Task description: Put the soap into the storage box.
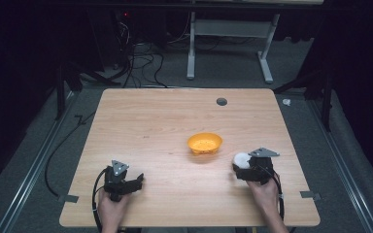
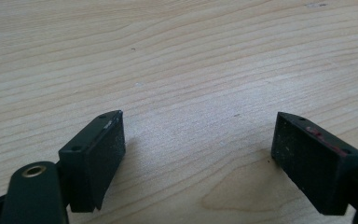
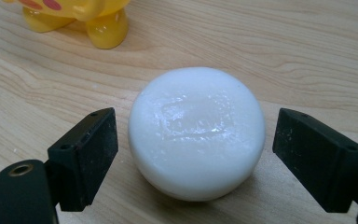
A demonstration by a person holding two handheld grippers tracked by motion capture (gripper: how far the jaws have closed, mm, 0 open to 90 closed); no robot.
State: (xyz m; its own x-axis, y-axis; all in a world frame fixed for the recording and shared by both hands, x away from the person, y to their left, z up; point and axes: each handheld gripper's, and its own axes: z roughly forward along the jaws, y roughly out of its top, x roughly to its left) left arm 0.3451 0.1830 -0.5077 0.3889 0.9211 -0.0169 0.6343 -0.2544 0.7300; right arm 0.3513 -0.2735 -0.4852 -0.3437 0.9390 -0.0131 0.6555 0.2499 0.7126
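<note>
A white, round, glossy puck (image 3: 196, 133) lies on the wooden table (image 1: 155, 126). My right gripper (image 3: 196, 135) is open around it, one jaw on each side with a small gap to each. In the high view the puck (image 1: 241, 159) sits at the front of my right gripper (image 1: 246, 167), near the table's right front. A yellow-orange bowl (image 1: 204, 143) stands just beyond it toward the middle; its stubby yellow feet (image 3: 103, 29) show at the top left of the right gripper view. My left gripper (image 2: 198, 135) is open over bare wood, held low at the left front (image 1: 126, 180).
A dark round grommet hole (image 1: 221, 101) sits near the table's far edge. Grey tape tabs mark the front corners (image 1: 311, 195). Beyond the table are a white desk frame (image 1: 233, 43), loose cables on the floor and dark curtains.
</note>
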